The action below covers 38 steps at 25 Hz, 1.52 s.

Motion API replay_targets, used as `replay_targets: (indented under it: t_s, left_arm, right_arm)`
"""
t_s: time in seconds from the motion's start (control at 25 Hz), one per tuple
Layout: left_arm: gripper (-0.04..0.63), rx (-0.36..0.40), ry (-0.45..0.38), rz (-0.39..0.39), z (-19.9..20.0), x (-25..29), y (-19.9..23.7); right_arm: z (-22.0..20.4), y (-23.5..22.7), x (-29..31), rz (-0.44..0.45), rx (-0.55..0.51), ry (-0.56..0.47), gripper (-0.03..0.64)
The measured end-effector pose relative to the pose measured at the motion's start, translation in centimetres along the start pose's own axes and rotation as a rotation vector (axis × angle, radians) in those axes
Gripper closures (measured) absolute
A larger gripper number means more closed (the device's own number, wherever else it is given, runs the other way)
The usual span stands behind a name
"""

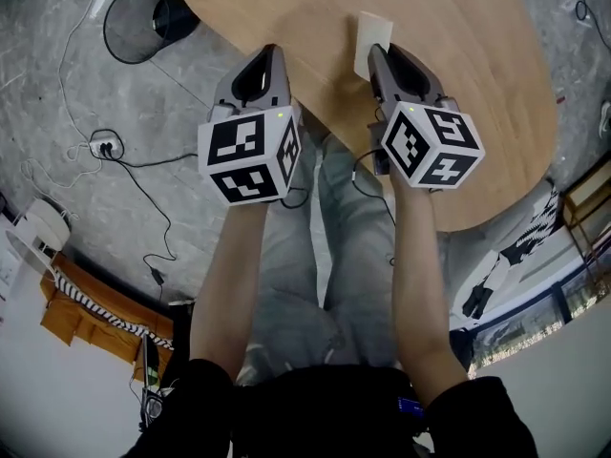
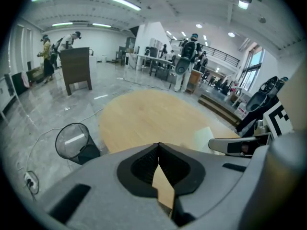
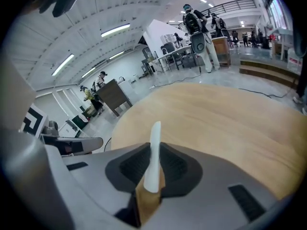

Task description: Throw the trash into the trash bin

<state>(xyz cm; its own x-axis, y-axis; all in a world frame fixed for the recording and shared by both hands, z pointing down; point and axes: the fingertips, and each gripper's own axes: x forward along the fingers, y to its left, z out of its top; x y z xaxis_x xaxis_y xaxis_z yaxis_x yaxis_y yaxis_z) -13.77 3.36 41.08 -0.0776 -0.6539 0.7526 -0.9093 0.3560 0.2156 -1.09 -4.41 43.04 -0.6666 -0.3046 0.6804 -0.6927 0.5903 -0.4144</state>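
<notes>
Trash sheet (image 1: 368,29) partly behind right tool (image 1: 379,53)

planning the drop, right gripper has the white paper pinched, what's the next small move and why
Probably carry the right gripper left, past the table edge toward the trash bin, with its jaws shut. The white paper is pinched between its jaws above the wood, while the bin stands on the floor beside the table, so letting go here would likely miss.
</notes>
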Motion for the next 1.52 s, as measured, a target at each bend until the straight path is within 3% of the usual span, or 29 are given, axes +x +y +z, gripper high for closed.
replay_targets:
  t_s: [0.76,1.12,1.44,1.52]
  left_arm:
    - [0.589,-0.314,-0.115,0.303,-0.1,-6.7,24.8]
    - [0.589,-0.426,-0.180,0.430,-0.7,-10.5,35.2]
    - [0.589,-0.474,-0.206,0.503,-2.4,-13.5,40.0]
    - [0.589,-0.490,-0.210,0.506,-2.8,-13.9,40.2]
  right_arm:
    - [2.2,24.0,15.1,0.302,-0.271,0.105,0.555]
    - [1.8,36.1,22.6,0.448,-0.373,0.102,0.554]
    - [2.4,42.4,26.2,0.471,-0.412,-0.001,0.546]
    - [2.4,43.0,26.6,0.467,-0.403,0.000,0.491]
